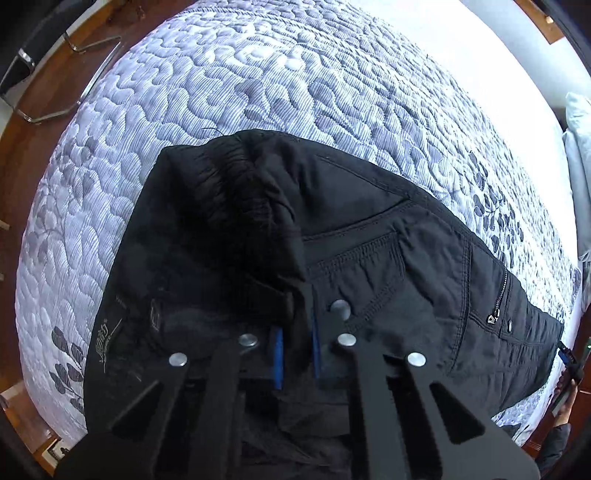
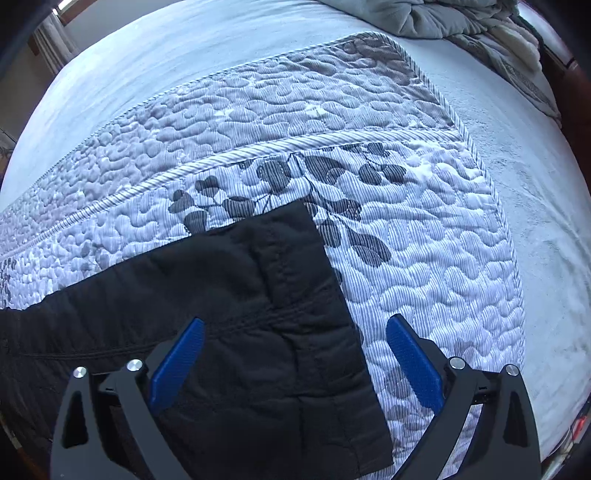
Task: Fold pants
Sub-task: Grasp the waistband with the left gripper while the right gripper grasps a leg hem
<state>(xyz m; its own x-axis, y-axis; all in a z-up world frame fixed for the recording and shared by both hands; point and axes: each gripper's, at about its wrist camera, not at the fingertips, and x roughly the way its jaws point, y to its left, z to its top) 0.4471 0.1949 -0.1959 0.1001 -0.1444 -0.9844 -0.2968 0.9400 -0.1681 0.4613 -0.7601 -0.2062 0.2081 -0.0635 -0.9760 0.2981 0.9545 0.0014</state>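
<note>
1. Closest to my left camera, the left gripper (image 1: pixel 297 354) points straight down with its blue pads (image 1: pixel 277 363) drawn nearly together, pinching a fold of the black pants (image 1: pixel 369 236) at the waistband.
2. Around that grip I see the waist end: gathered elastic at the top, a slanted pocket and a zip with a metal pull (image 1: pixel 493 318) off to the right.
3. On my right camera, the right gripper (image 2: pixel 295 363) stands wide open, tilted steeply down over the leg end of the pants (image 2: pixel 236 295).
4. Its left pad (image 2: pixel 177 365) hangs above the black cloth and its right pad (image 2: pixel 415 363) above bare quilt, so the leg's hem edge runs between them; neither pad presses on anything.
5. Both views show the pants lying flat on a quilted bedspread (image 2: pixel 424 236) with grey leaf prints, spread over a pale sheet (image 2: pixel 535 184).
6. Beyond it, a rumpled grey blanket (image 2: pixel 461 22) sits at the far corner of the bed.
</note>
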